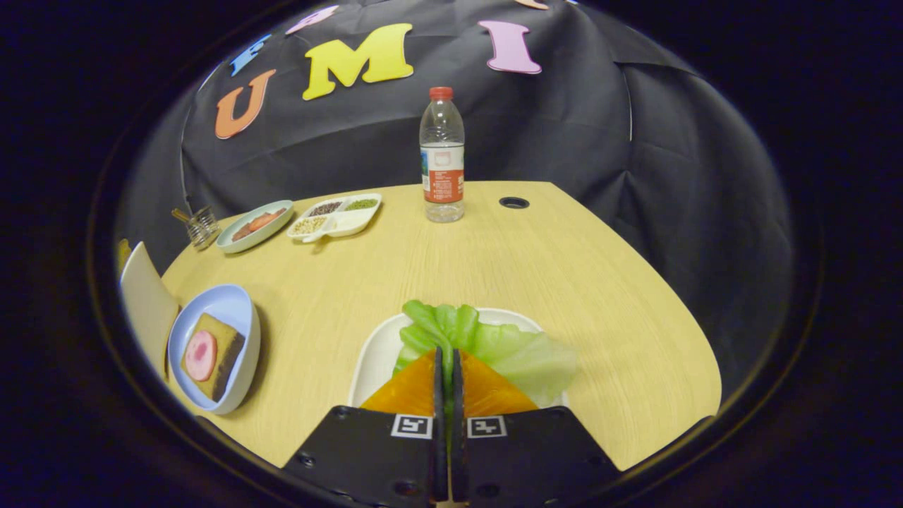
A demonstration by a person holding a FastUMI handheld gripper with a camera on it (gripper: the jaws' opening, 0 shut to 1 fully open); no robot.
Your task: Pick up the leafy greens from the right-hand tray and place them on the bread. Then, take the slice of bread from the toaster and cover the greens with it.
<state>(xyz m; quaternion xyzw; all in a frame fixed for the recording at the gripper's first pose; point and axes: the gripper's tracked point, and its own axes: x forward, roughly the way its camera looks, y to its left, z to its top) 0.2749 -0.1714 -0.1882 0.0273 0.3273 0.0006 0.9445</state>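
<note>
Claw point(446, 360) pinching closed on leafy greens point(494, 342), over white tray point(374, 353) at surface's point(564, 268) near edge; bread point(211, 356) sitting in blue bowl point(243, 310) at left edge.

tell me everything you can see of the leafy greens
The leafy greens are a bunch of pale to bright green leaves with a smooth, slightly glossy, plastic-like look, brighter stalks at the far end and a paler, flatter leaf spreading to one side. They lie on a white tray on the wooden table. The gripper has its fingers closed together over the near part of the bunch, with green showing in the slit between them.
</note>
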